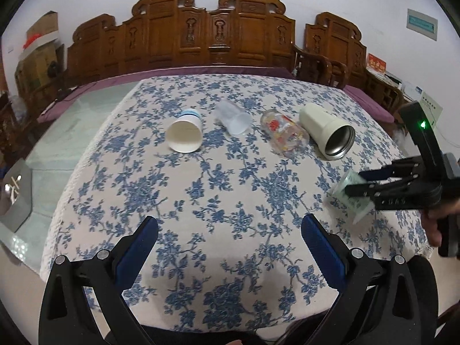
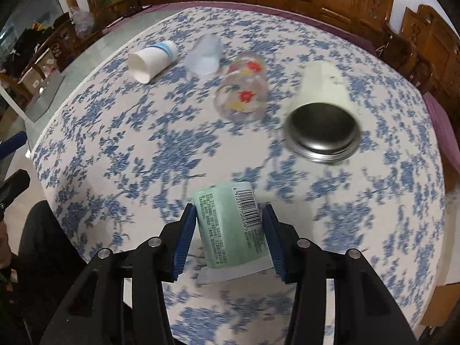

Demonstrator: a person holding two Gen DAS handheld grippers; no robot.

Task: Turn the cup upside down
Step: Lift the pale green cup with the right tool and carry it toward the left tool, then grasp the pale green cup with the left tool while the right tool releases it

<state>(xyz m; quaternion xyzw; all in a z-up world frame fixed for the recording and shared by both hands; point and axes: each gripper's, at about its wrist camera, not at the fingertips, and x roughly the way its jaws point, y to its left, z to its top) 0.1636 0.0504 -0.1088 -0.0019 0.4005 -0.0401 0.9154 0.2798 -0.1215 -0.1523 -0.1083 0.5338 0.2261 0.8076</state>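
left wrist: low, faces across tablecloth (image 1: 201, 178) | right wrist: nearer, downward | shared: tablecloth

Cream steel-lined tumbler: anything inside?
Nothing visible inside the cream tumbler. It lies on its side on the floral tablecloth, mouth toward both cameras. The bare metal interior shows in both views, blurred in the right wrist view; the deepest part is too dark to check.

The right gripper (image 2: 228, 224) clamps a green-labelled cup (image 2: 230, 224) between its blue pads (image 2: 184, 238), barcode facing up, above the near edge of the floral tablecloth (image 2: 172, 149). Toward the far edge lie a white paper cup (image 2: 151, 61), a translucent plastic cup (image 2: 204, 57), a flower-printed glass (image 2: 243, 93) and a cream steel tumbler (image 2: 323, 109), all on their sides.
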